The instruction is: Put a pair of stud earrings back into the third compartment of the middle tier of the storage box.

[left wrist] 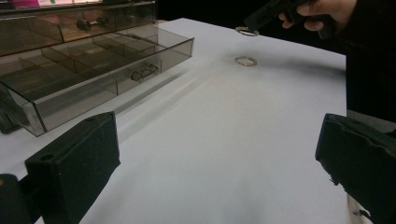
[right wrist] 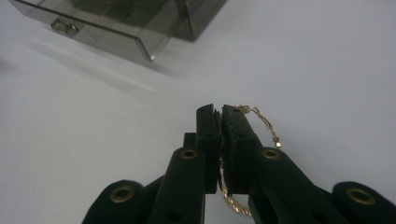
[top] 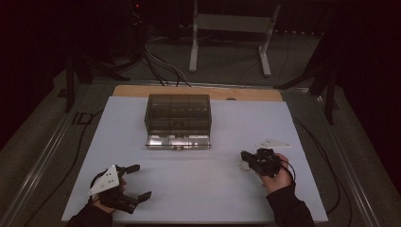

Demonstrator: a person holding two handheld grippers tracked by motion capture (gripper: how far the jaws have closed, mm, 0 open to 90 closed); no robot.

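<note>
My right gripper [right wrist: 218, 109] is shut on a thin gold chain bracelet [right wrist: 262, 122], whose links loop out above and below the pressed jaws. Seen from the high view, this gripper [top: 245, 156] hovers just over the white table, right of centre. The bracelet [left wrist: 246, 31] dangles from its tip in the left gripper view, and a second gold ring-shaped piece [left wrist: 245, 60] lies on the table below. My left gripper [top: 138, 181] rests at the front left, its jaws wide apart with nothing between them [left wrist: 219, 154].
A smoky transparent drawer box [top: 177, 111] stands mid-table with its bottom drawer [top: 178, 141] pulled out toward me; its compartments [left wrist: 93, 60] look bare. The white table sheet [top: 198, 184] stretches between the grippers. Cables and a metal frame lie beyond the far edge.
</note>
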